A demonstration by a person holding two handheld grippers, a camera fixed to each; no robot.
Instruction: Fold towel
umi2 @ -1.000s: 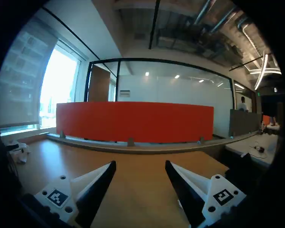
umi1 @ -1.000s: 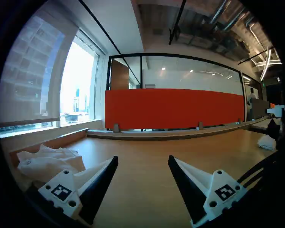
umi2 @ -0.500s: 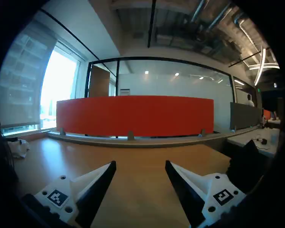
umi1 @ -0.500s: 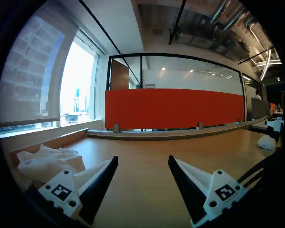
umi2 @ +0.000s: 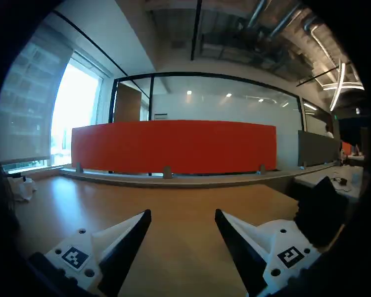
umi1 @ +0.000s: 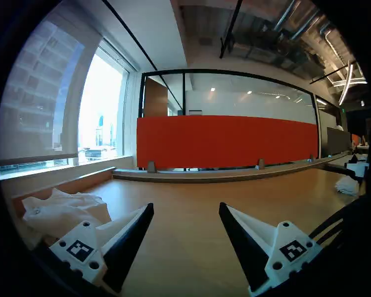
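A crumpled white towel (umi1: 62, 210) lies on the wooden table (umi1: 195, 198) at the left in the left gripper view, just beyond and left of my left gripper's left finger. My left gripper (umi1: 185, 210) is open with nothing between its fingers, low over the table. In the right gripper view my right gripper (umi2: 183, 215) is open too, holding nothing, over bare wood. A bit of white cloth (umi2: 21, 188) shows at that view's far left edge.
A long orange divider (umi1: 225, 141) stands along the table's far edge, with a glass wall behind it. A small white bundle (umi1: 347, 184) lies at the right in the left gripper view. A dark object (umi2: 320, 210) rises behind the right gripper's right finger. Windows run along the left.
The right gripper view has lowered and shifted slightly; the dark object at its right has come further into view. The left gripper has stayed still. Both grippers stay open.
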